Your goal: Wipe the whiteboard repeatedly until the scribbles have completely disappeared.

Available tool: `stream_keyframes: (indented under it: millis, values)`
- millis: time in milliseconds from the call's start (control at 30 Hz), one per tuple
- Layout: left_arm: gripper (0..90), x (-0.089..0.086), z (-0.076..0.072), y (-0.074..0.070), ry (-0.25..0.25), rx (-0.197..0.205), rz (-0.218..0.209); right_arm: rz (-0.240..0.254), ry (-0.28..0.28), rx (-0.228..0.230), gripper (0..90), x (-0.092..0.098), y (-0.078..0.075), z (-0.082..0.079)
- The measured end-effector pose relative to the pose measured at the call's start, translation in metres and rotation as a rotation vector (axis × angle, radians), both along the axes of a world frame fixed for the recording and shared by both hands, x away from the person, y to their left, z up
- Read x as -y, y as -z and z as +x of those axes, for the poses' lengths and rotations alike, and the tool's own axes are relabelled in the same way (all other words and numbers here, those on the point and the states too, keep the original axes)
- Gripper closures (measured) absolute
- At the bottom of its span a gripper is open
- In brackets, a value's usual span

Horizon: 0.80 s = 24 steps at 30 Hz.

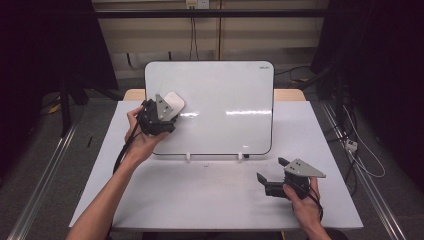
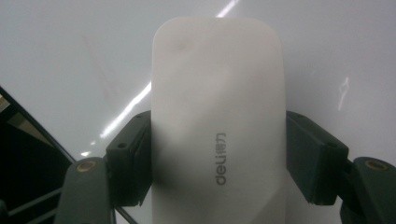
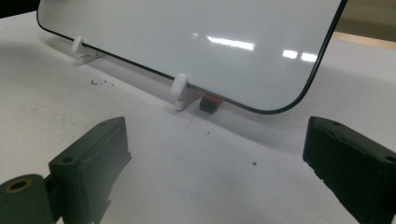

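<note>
A whiteboard stands tilted on two small white feet at the back of the table. My left gripper is up at the board's left side, shut on a white eraser that lies flat against the board face. In the left gripper view the eraser, marked "deli", is clamped between both black pads with the whiteboard right behind it. My right gripper rests low on the table at the front right, jaws wide apart and empty. The right gripper view has the whiteboard ahead.
The white table has bare room in front of the board. A small red and black block sits under the board's lower edge beside one white foot. Dark floor and metal rails lie on both sides.
</note>
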State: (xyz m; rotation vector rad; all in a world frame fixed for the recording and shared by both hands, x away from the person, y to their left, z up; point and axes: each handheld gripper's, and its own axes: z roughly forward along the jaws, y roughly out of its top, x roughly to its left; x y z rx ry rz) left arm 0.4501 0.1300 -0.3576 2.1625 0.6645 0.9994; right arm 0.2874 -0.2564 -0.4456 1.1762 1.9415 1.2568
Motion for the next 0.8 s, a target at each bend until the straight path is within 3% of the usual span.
stream_keyframes:
  millis: [200,333,433,667,800]
  values:
    - [31.1,0.008,-0.015,0.014,0.015,0.015,0.036,0.0,0.0,0.001,6.9,0.0,0.0,0.0]
    - [31.1,0.008,-0.012,0.011,0.021,-0.006,0.041,0.001,0.0,-0.001,6.9,0.0,0.0,0.001]
    - [31.1,0.008,-0.005,0.003,0.003,0.002,0.005,0.0,-0.001,-0.001,6.9,0.0,0.0,0.001]
    - [31.1,0.002,0.019,-0.023,-0.015,0.002,-0.027,0.004,0.004,-0.001,6.9,0.002,0.0,0.0]
    - [31.1,-0.005,0.033,-0.04,-0.057,0.003,-0.06,0.004,0.007,0.001,6.9,0.003,-0.001,-0.001]
